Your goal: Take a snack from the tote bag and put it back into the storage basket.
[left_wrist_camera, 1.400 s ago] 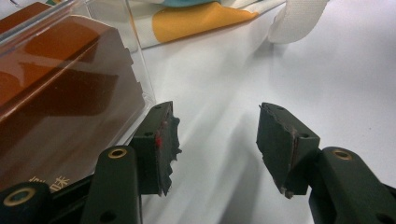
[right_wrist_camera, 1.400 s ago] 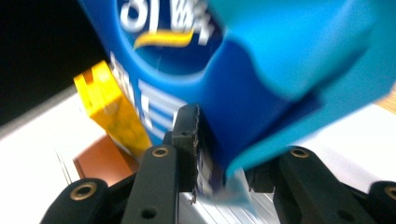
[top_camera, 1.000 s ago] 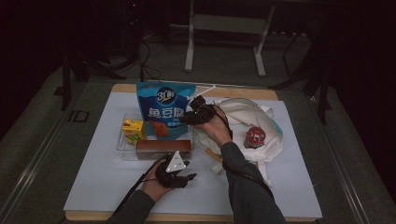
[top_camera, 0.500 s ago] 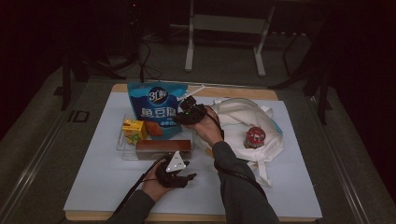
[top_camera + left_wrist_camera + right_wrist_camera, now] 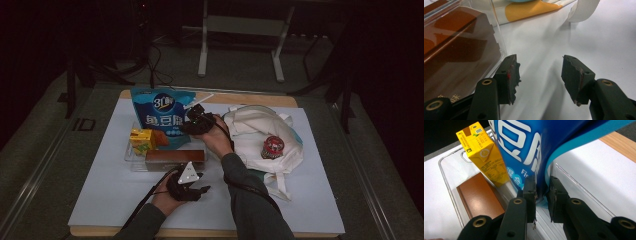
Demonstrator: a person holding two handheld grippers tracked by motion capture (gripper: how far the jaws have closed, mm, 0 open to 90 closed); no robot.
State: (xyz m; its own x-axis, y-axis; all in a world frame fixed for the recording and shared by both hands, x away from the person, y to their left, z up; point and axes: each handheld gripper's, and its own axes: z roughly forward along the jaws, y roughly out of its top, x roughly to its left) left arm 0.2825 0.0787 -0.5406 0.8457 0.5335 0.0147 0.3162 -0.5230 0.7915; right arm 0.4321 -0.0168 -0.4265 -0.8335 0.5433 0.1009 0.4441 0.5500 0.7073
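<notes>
**Seating the snack bag in the clear tray**

Current state. The right tool point(image 5: 541, 195) has its jaws pinched on the lower edge of the blue bag point(image 5: 534, 147); the jaws have just been closing, and the bag's seam sits between the pads. The bag stands upright at the far end of the clear tray point(image 5: 449, 185), beside the yellow carton point(image 5: 482, 155) and behind the brown box point(image 5: 477, 198). In the high view the bag point(image 5: 160, 117) rises above the tray, with the white tote point(image 5: 260, 132) to its right on the bench point(image 5: 310, 200).

The left tool point(image 5: 537, 75) rests low on the bench just beside the tray's near wall, jaws moderately wide and holding nothing.

Procedure, as judged from this position:

1. Keep the right grip on the seam itself, not on the inflated body; the film is slippery and likely to slide out of a shallow pinch.
2. Move the bag slowly; a fast pull may tip the carton, which stands close against it.
3. Steady the light tray with the left tool if it begins to slide.
4. Release only once the bag's base sits flat inside the tray walls.
</notes>
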